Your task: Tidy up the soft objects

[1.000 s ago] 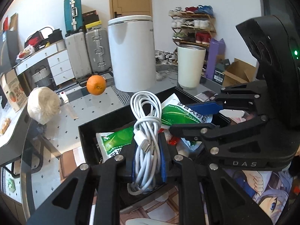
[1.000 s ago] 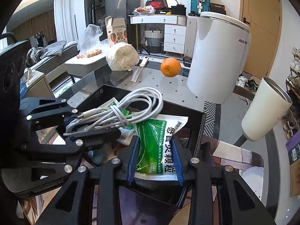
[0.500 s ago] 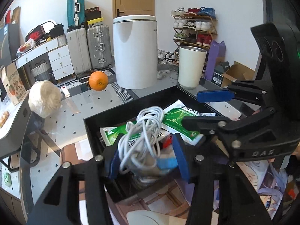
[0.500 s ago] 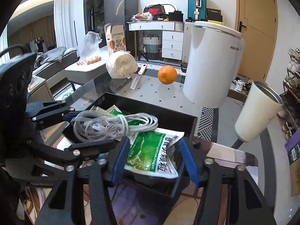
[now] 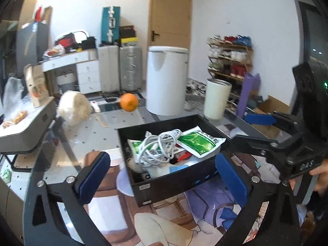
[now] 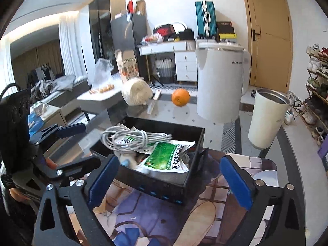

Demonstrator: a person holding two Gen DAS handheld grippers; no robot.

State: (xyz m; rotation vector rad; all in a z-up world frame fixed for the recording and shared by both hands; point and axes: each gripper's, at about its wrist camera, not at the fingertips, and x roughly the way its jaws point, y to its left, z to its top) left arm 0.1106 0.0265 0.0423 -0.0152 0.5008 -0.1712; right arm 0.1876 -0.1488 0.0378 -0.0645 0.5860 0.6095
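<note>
The left tool (image 5: 162, 176) hangs with its blue pads spread wide and nothing between them, held above the near edge of the black tray (image 5: 176, 186). The right tool (image 6: 168, 179) is likewise spread and empty, on the tray's other near side. Both are clear of the contents.

The soft things lie in the tray: a coiled white cable (image 5: 158, 147) sits on top of the pile, and a green-and-white sachet (image 5: 199, 143) rests beside it, one corner riding over the tray's wall. A second green packet (image 5: 136, 144) shows under the cable, with a few small items I cannot make out below that.

By my judgement the sorting looks close to done, and the risks are about disturbing what is already placed. The cable is loosely wound and piled high, so a pad passing low could snag a loop and drag the bundle out. The sachet's overhanging corner could catch on a tool and flip onto the patterned mat (image 5: 207, 203). The tray is light-looking and sits near the counter's front, so a nudge from either tool may shift it. The tall cream cup (image 6: 266, 119) stands close to the right tool's far side and could be tipped by a wide swing.
</note>
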